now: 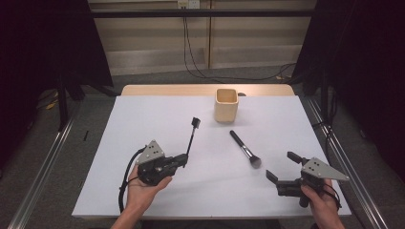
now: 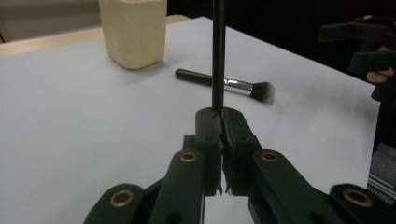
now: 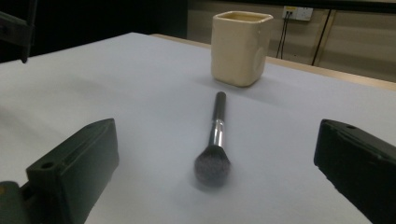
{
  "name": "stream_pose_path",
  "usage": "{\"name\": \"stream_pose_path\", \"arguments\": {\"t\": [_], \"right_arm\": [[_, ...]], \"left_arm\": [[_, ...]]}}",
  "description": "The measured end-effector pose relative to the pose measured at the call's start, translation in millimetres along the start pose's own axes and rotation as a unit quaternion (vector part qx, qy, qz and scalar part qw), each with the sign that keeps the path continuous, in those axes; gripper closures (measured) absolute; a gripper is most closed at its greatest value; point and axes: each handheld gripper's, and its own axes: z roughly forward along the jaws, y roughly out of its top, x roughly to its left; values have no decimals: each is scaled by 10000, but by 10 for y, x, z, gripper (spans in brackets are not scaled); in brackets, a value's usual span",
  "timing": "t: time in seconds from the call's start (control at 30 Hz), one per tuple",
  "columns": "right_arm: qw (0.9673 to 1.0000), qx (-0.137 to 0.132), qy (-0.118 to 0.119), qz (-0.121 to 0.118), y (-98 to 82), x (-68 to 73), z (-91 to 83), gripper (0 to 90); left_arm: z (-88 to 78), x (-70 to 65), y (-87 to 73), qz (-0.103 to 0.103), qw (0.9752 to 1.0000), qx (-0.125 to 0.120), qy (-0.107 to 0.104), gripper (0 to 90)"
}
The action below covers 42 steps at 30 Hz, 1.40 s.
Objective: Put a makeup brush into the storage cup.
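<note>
The thin black brush [image 1: 191,137] is clamped at its lower end in the left claw [image 1: 183,160], jaws closed tight on the handle; it slants up and away above the desk [image 1: 157,119], its small dark head [image 1: 195,122] toward the cup. In the left gripper view the handle [image 2: 217,56] runs out of the top edge, so the head is cut off there. The powder brush [image 1: 245,149] lies flat on the desk between the two claws, bristles toward the person; its bristle tip [image 3: 212,165] looks blurred in the right gripper view. The right claw [image 1: 282,166] sits near it with jaws wide apart, holding nothing. The cream square cup [image 1: 226,105] stands upright at the far side; its inside cannot be made out.
</note>
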Motion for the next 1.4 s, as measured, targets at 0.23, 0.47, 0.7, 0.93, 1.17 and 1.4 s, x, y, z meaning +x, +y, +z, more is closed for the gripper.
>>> {"name": "stream_pose_path", "arguments": {"t": [0.23,0.47,0.7,0.93,1.17,1.4], "right_arm": [[9994,-122,315,28,72,102,40,10],[9971,-198,739,50,163,207,105,10],[9935,-174,1122,60,252,340,245,19],[9897,-170,1411,146,359,438,428,11],[9863,-206,1635,44,482,526,588,10],[9805,-181,1955,-107,626,668,768,7]], "left_arm": [[-39,-39,2,69,9998,-166,-46,863],[7,-81,5,121,9997,-184,-98,863],[45,-115,9,140,9996,-210,-113,863],[127,-152,20,171,9995,-124,-224,863],[155,-190,28,163,9994,-133,-284,863],[152,-235,3,194,9992,-126,-328,863]]}}
